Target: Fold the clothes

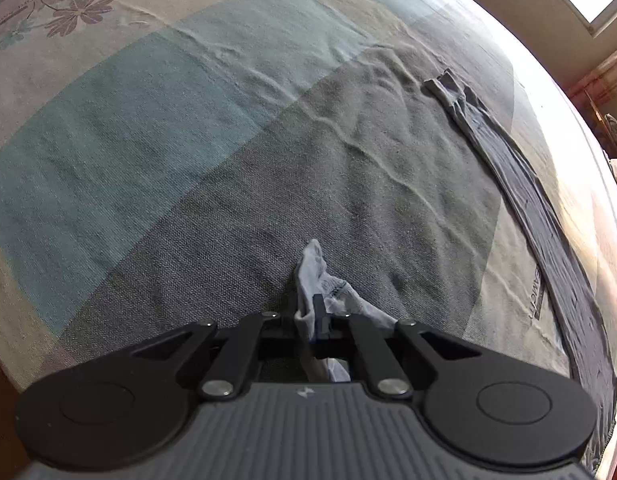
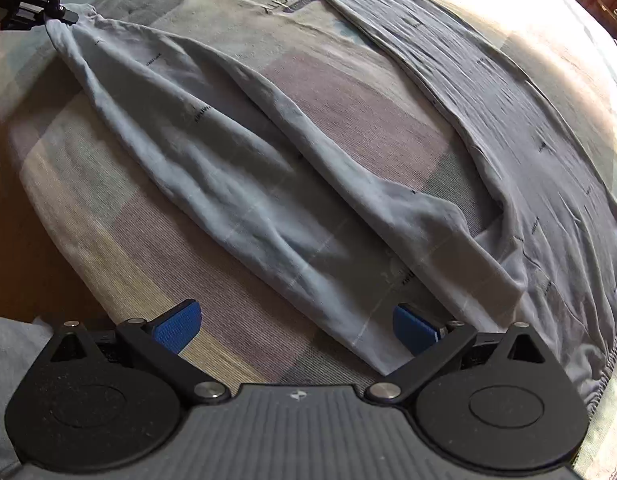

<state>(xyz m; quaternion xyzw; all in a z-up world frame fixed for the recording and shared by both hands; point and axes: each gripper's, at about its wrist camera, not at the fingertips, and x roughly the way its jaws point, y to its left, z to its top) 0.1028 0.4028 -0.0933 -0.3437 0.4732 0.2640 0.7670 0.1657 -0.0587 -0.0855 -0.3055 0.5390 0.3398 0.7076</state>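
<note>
Two grippers shared the work, and we read their different states as a division of labour. Our left gripper (image 1: 318, 320) had its fingers pinched on a bunched end of the pale grey garment (image 2: 244, 184), so that this end stayed gathered and lifted off the bed (image 1: 188, 160) rather than dragging; in the right wrist view the same gripper (image 2: 66, 16) sat at the far left corner of the bed, with the cloth fanning out from it in long folds. Our right gripper (image 2: 296, 326) hovered with its blue fingers (image 2: 176, 326) spread wide, one on each side of the garment's near edge, apparently lined up so that it could close on that edge; no cloth was between the pads. The garment lay stretched diagonally across the patchwork bedcover, one band running toward the right gripper and another broader part (image 2: 528, 128) spread along the far right edge of the bed. We judged the stretch served to pull creases out, but whether a fold was being opened or finished, we could not tell.
</note>
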